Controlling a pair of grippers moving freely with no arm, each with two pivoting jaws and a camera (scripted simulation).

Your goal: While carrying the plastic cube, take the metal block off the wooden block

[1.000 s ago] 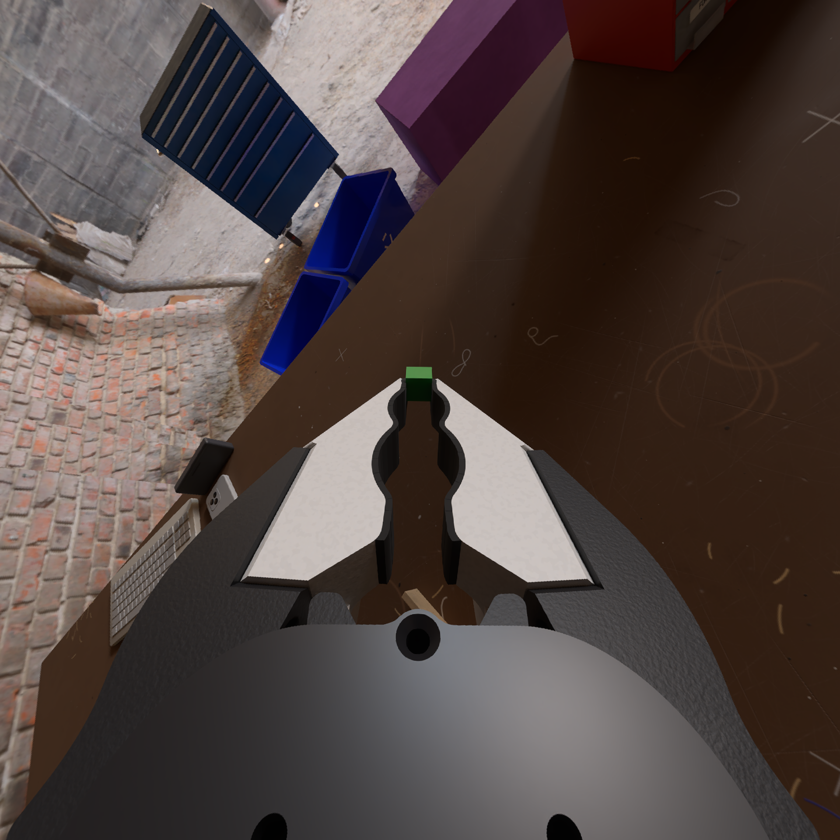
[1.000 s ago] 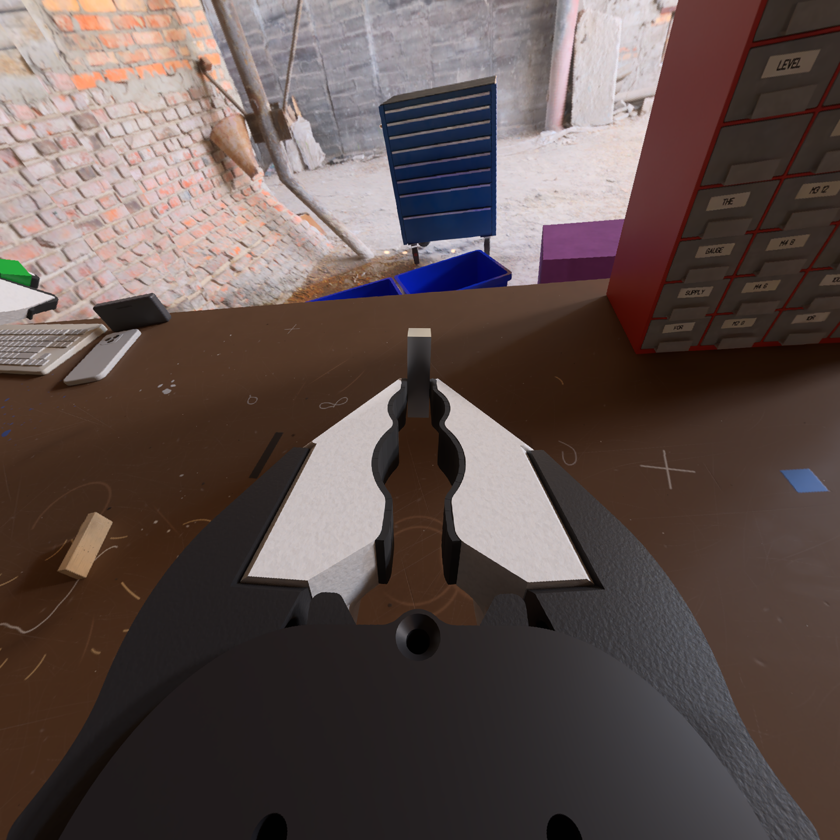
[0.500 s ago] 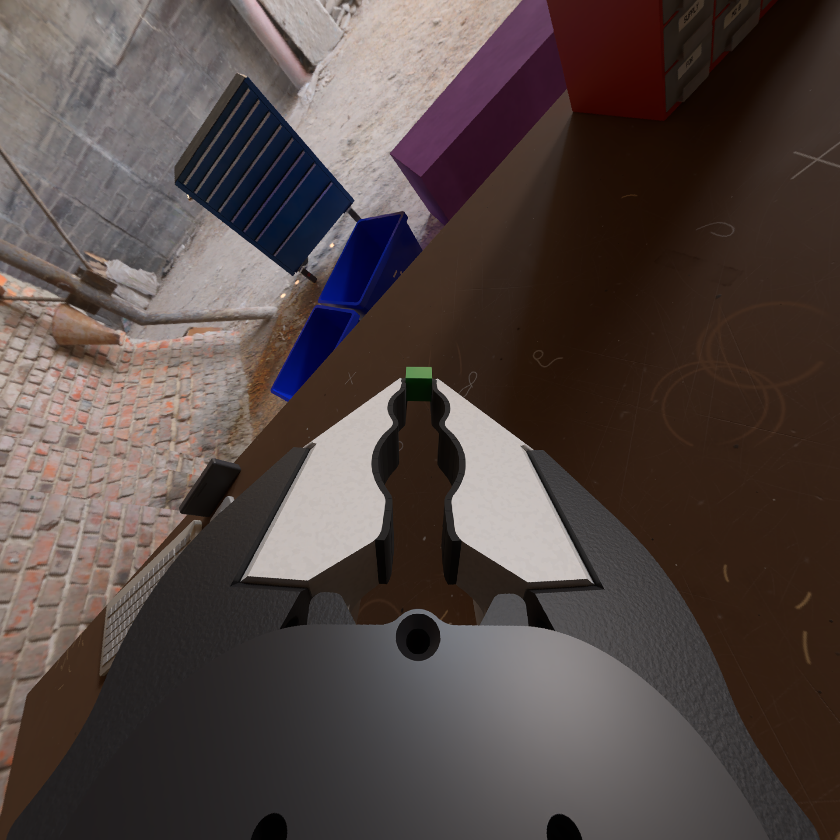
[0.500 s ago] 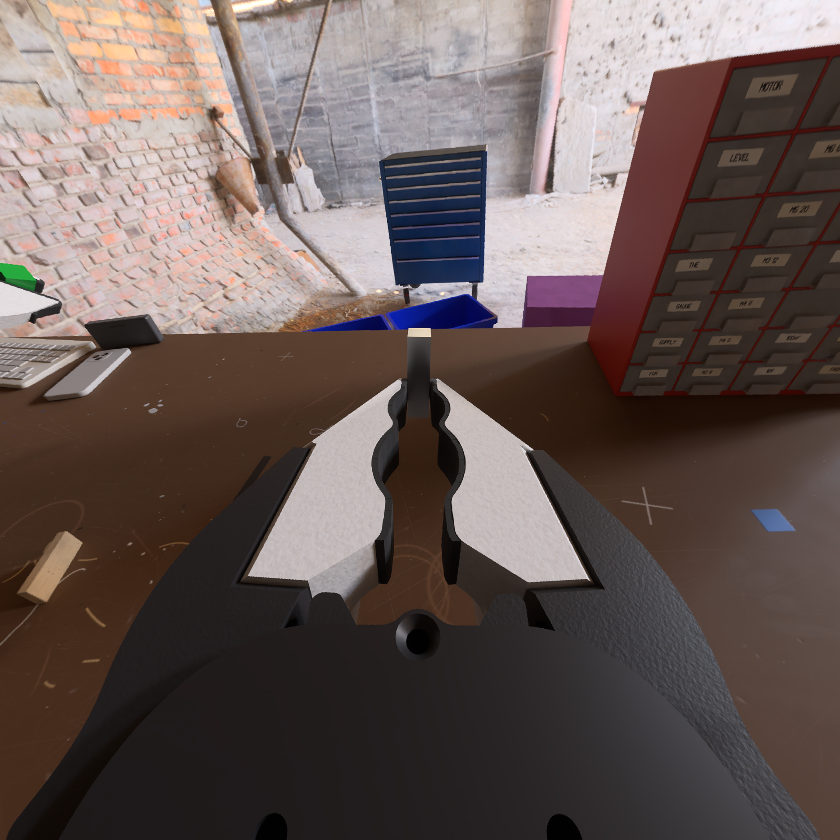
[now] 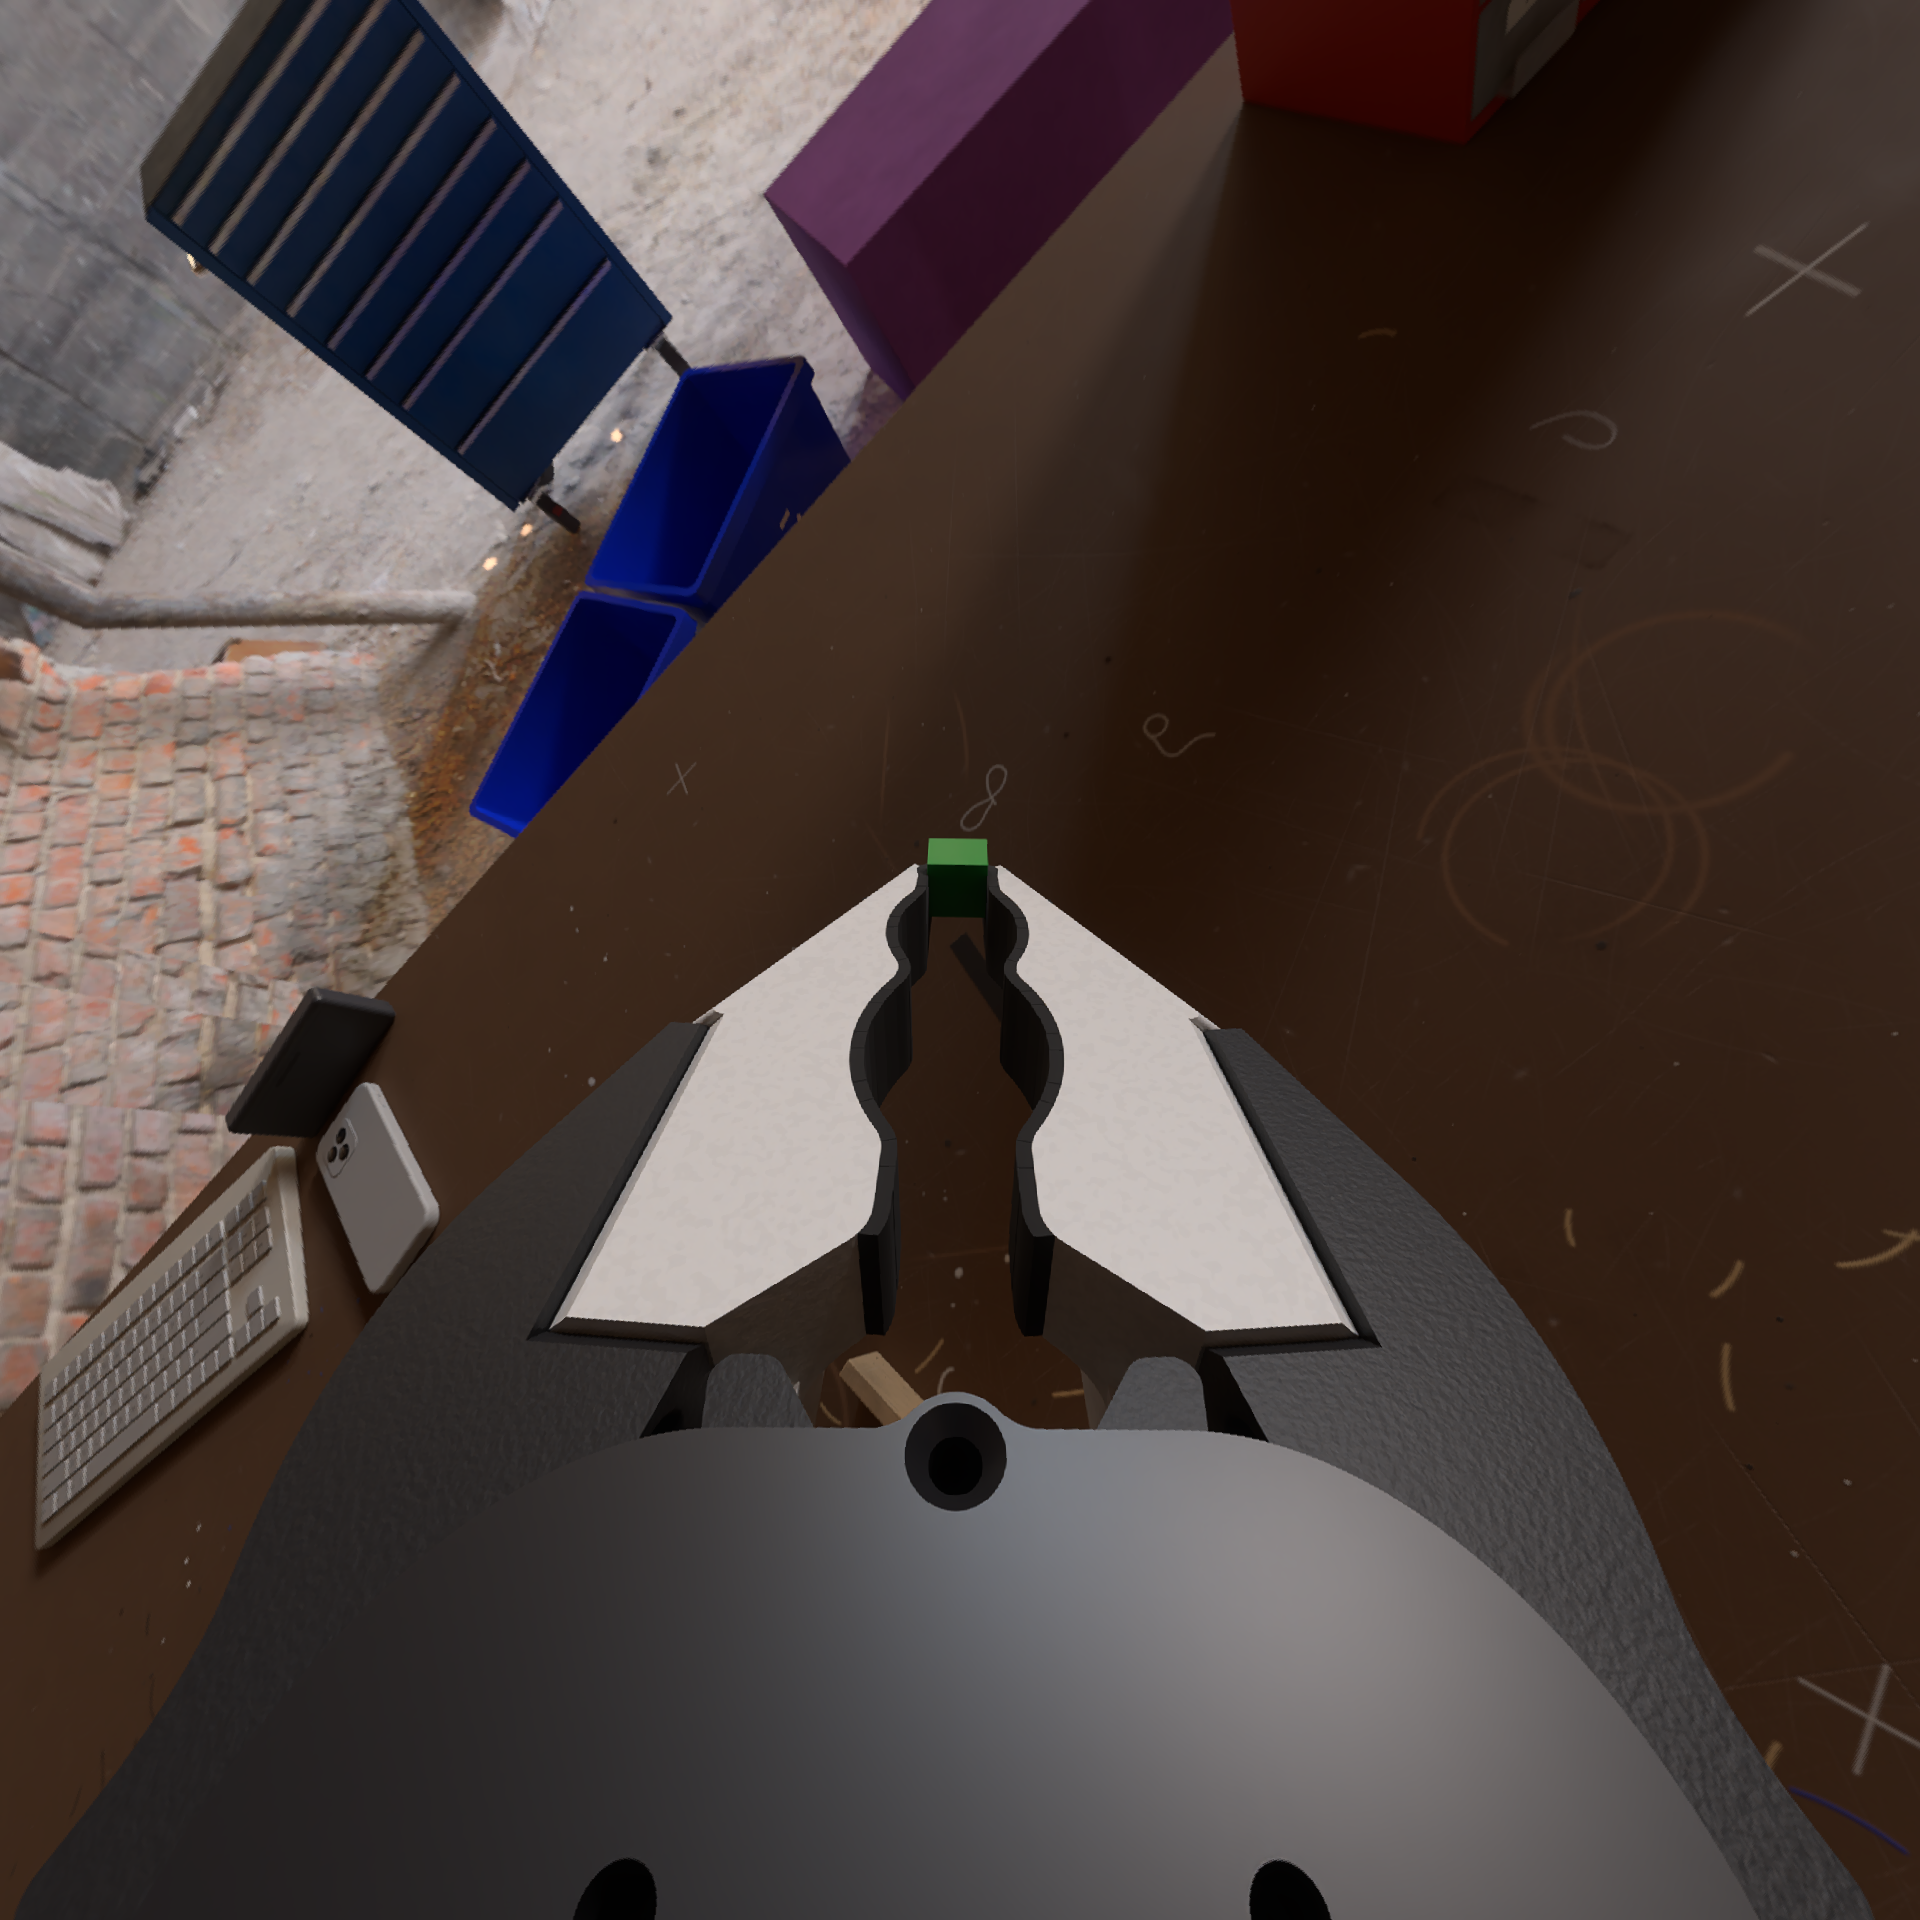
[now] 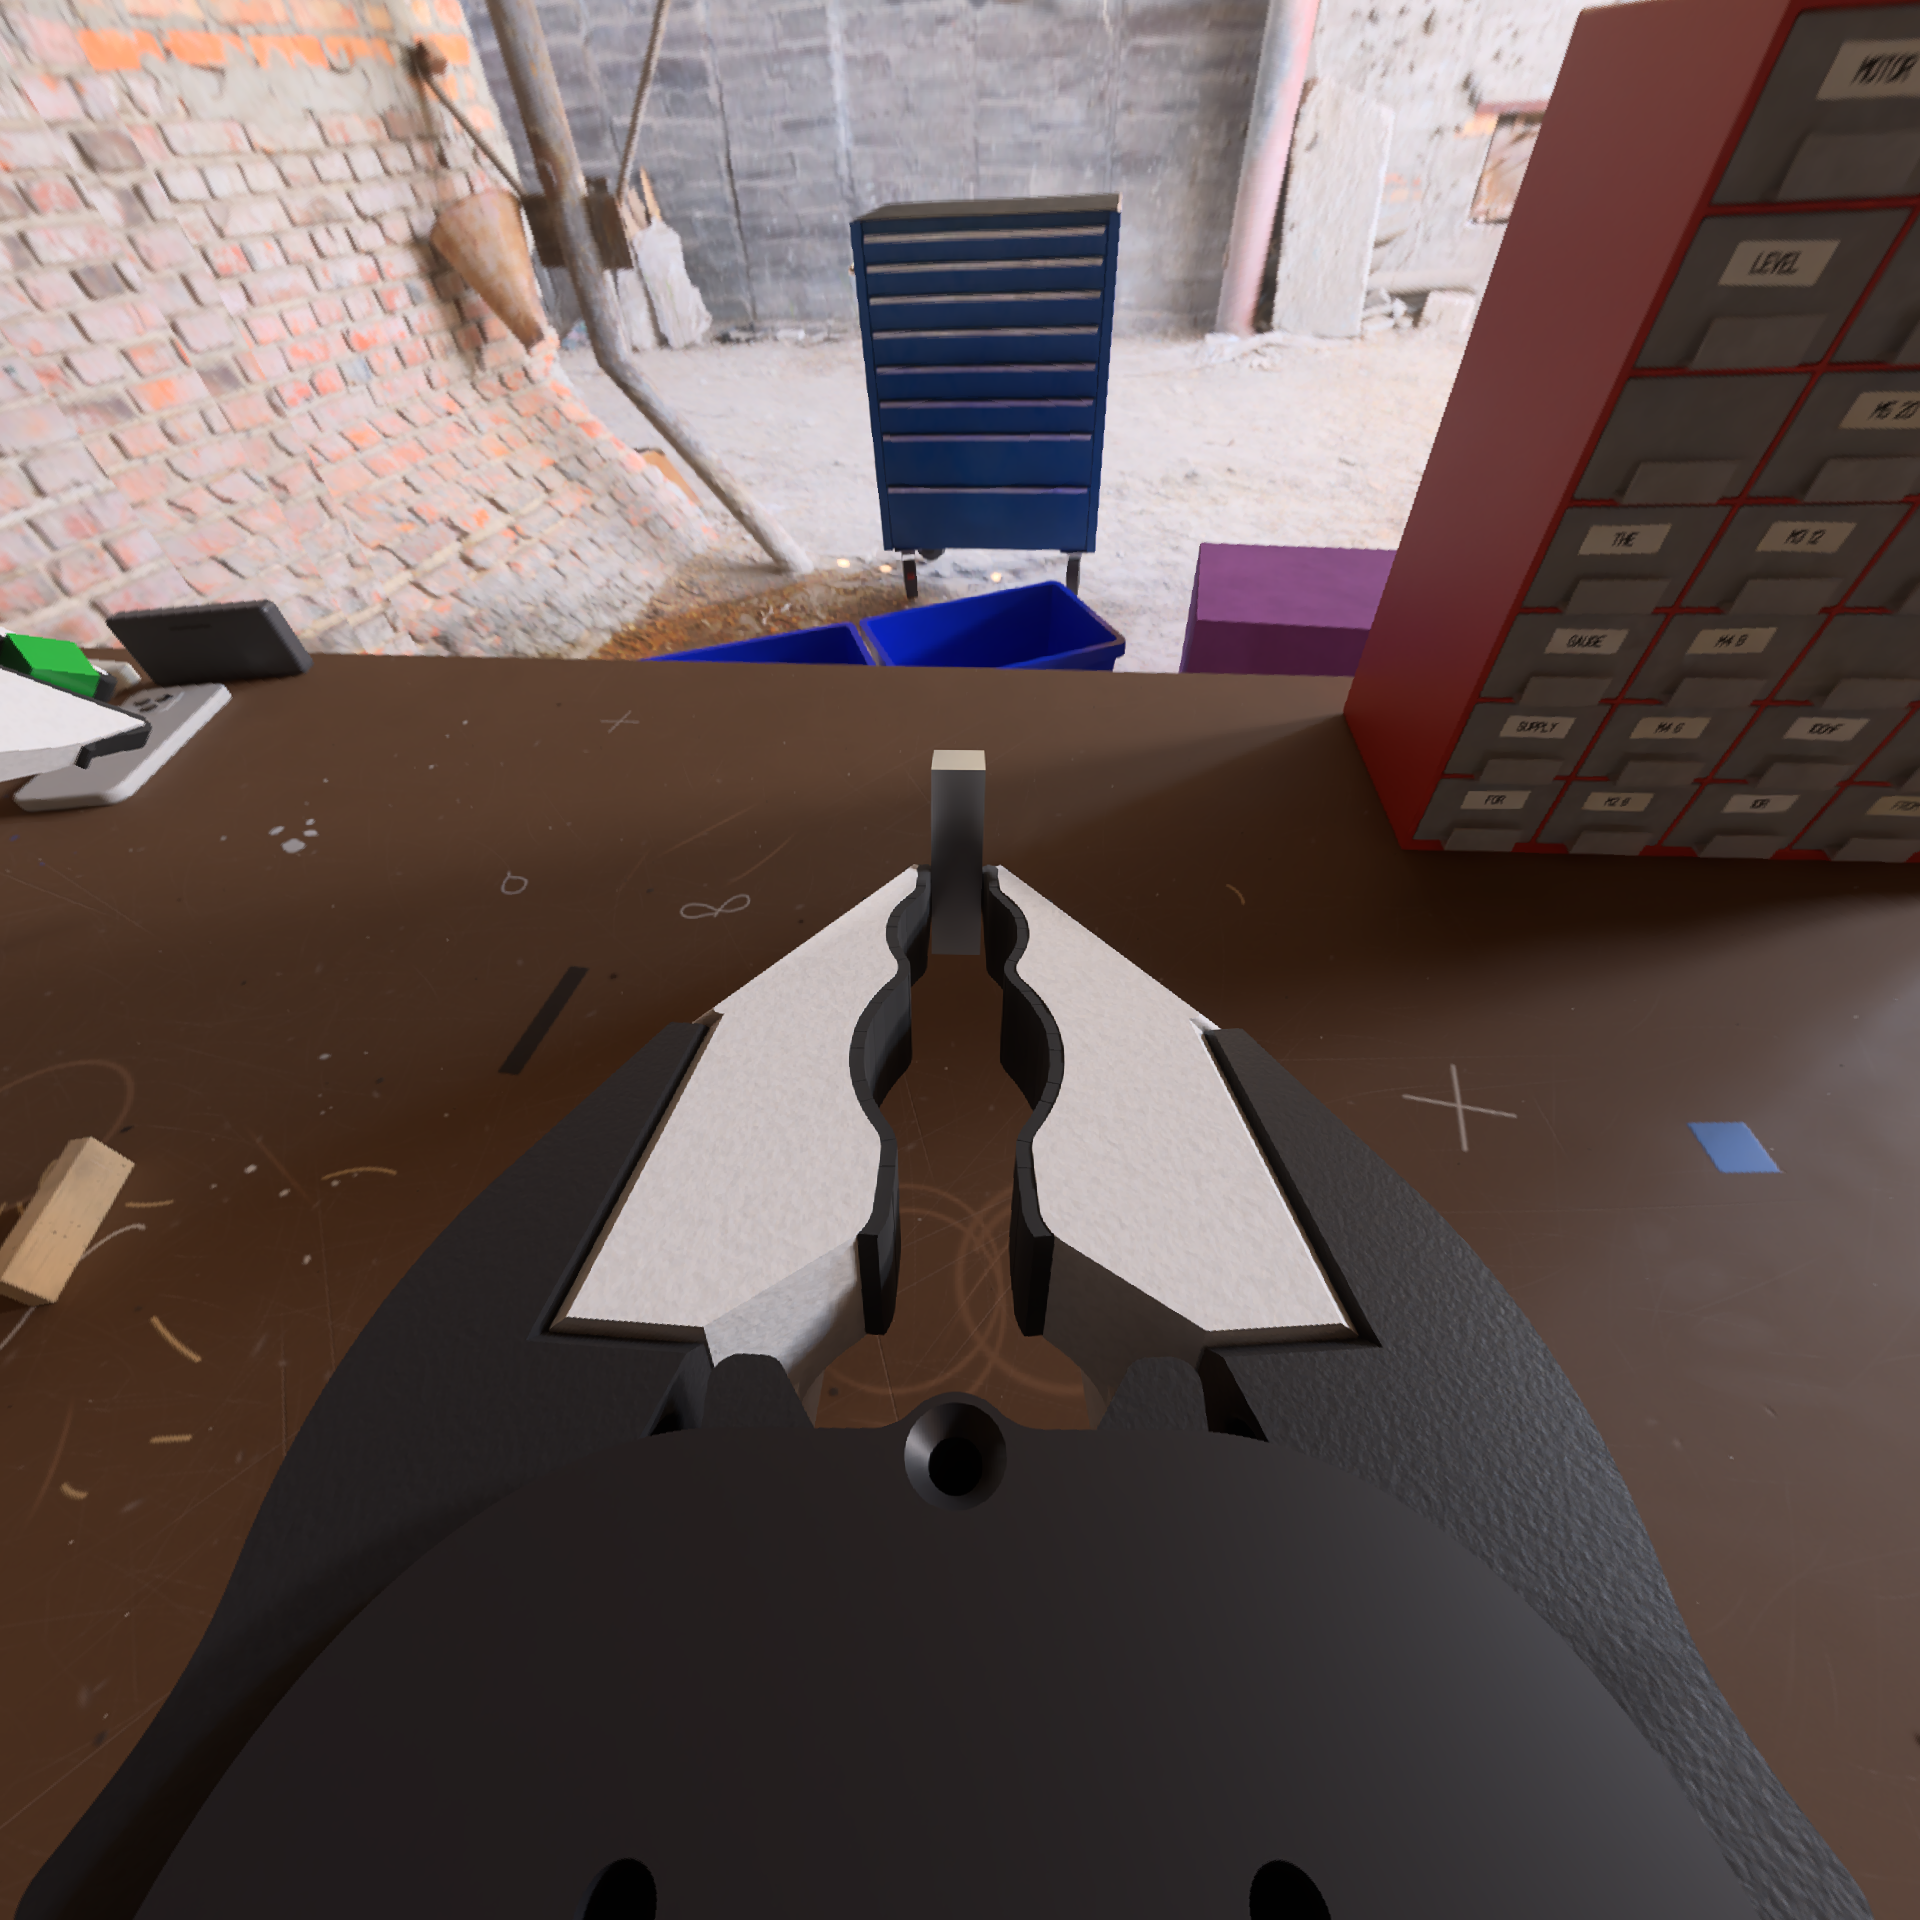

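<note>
My left gripper [image 5: 956,896] is shut on a small green plastic cube [image 5: 956,878] and holds it above the brown table [image 5: 1351,935]. My right gripper [image 6: 956,914] is shut on a dark grey metal block [image 6: 956,847] with a pale top end, upright between the fingertips and above the table. The wooden block [image 6: 62,1216] lies on the table at the far left of the right wrist view, with nothing on it. A corner of it also shows under my left gripper [image 5: 878,1387]. The left gripper with the cube shows at the right view's left edge [image 6: 47,665].
A red drawer cabinet [image 6: 1662,520] stands on the table at the right. A keyboard [image 5: 171,1340], a white phone [image 5: 376,1184] and a black box [image 5: 310,1060] lie near the table's far edge. Blue bins [image 5: 717,478] and a purple box [image 5: 966,156] stand beyond it.
Both grippers stay shut on their loads. The left view has swung so more of the keyboard and the phone show. The right gripper has moved closer to the red cabinet.
</note>
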